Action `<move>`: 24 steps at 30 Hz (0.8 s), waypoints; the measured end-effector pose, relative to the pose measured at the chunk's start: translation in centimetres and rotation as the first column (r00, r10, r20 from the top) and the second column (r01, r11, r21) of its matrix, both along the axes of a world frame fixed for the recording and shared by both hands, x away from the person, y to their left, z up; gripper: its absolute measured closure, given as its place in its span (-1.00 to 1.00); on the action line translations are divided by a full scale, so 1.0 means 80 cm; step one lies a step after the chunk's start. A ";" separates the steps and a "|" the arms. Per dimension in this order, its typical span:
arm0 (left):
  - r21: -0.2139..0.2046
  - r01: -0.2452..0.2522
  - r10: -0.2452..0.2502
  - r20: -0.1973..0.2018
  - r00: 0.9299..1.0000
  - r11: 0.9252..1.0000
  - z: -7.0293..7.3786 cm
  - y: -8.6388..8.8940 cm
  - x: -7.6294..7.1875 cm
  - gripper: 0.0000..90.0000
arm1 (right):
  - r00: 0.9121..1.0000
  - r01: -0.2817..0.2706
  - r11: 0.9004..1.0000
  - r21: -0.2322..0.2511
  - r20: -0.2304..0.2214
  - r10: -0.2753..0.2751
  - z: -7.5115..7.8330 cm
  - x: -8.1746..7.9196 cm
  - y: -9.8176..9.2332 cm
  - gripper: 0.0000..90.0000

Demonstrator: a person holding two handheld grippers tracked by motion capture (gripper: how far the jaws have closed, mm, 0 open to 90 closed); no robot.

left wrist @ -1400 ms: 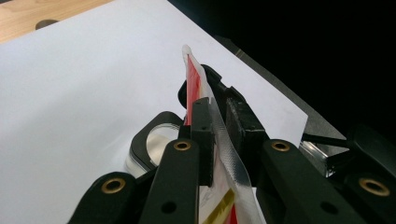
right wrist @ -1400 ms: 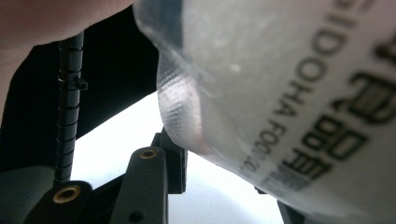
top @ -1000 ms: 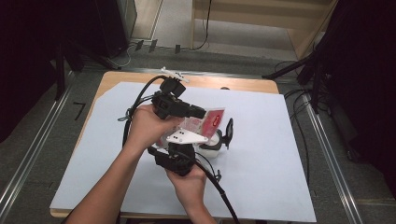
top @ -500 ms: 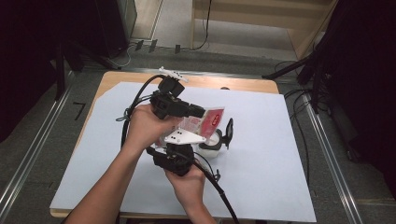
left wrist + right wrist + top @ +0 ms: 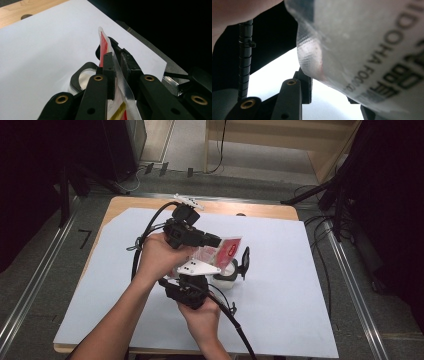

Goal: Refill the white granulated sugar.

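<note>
Your left gripper (image 5: pixel 117 75) has its fingers (image 5: pixel 108 72) closed flat on the sealed edge of the red-and-clear plastic sachet (image 5: pixel 220 251), which hangs in the air above the middle of the white-covered worktop (image 5: pixel 295 285), tilted over the small round clear jar with a white rim (image 5: pixel 226 276). Your right gripper (image 5: pixel 240 267) sits just below and in front, its fingers part-spread around that jar; whether the pads actually press on the glass I cannot tell, since the right gripper view is blocked by the sachet's clear printed film (image 5: pixel 367 50). In the left gripper view the jar's mouth (image 5: pixel 86 77) lies directly under the sachet. Judged step: emptying or feeding the sachet into the jar. To do it well, keep the left pinch on the seam, not on the filled body, so the contents are free to slide. Line the lower corner of the sachet up over the jar's opening before tilting further, and make sure that corner is actually open. Steady the jar firmly with the right fingers; it looks light and likely to tip if nudged. Mind the black cable (image 5: pixel 235 320) trailing from the right gripper, so it doesn't drag the jar.
</note>
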State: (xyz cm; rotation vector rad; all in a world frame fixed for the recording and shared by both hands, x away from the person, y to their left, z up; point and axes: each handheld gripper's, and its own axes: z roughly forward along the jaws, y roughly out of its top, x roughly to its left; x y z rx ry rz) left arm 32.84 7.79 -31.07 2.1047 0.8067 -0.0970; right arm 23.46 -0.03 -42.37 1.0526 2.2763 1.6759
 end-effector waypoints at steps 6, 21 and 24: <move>0.007 -0.002 0.002 0.002 1.000 1.000 0.000 -0.003 -0.001 0.84 | 1.000 0.005 1.000 0.010 -0.007 -0.005 -0.002 0.001 -0.001 0.43; -0.008 0.009 -0.009 -0.030 1.000 1.000 0.000 -0.001 0.010 0.85 | 0.999 0.044 0.999 0.002 0.016 -0.044 0.002 0.000 0.002 0.43; -0.006 0.013 -0.013 -0.037 0.999 1.000 0.000 0.000 0.012 0.85 | 0.999 0.045 0.999 0.000 0.018 -0.045 0.002 0.001 0.002 0.43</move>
